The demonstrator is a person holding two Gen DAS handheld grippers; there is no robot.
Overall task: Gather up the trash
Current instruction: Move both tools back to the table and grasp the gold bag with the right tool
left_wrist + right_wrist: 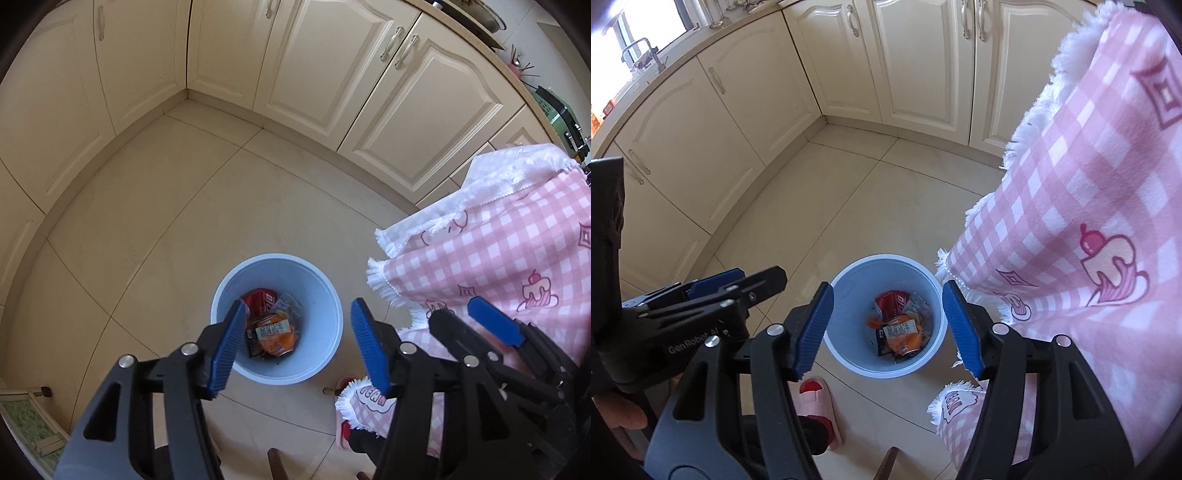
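- On the tiled kitchen floor, beside the pink checked tablecloth [1071,206], stands a pale blue plastic waste bin [325,332]; it holds the collected trash.
- Trash in the bin: a red crumpled wrapper [892,301], an orange snack packet [901,336] with a pale label, and clear film at the edge. All lie at the bottom, well below the rim.
- Left gripper [299,350]: jaws stand moderately wide above the bin, with nothing between the blue ribbed pads.
- Right gripper [888,328]: jaws likewise moderately wide and empty, framing the bin mouth from above.
- Handling, judged: the wrappers look light, thin and soft; they would crush rather than resist, and glossy film may slip on a shallow pinch. A hold across a folded or bunched part should grip better than a flat edge.
- Handling, judged: the bin looks light and stiff-walled; its rim is the natural place to take hold, one jaw inside and one outside. An empty-weight bin may tip if pulled from one side only.
- A pink slipper [816,397] lies on the floor near the bin, beneath the right gripper.
- Cream cabinet doors [317,70] close the background.
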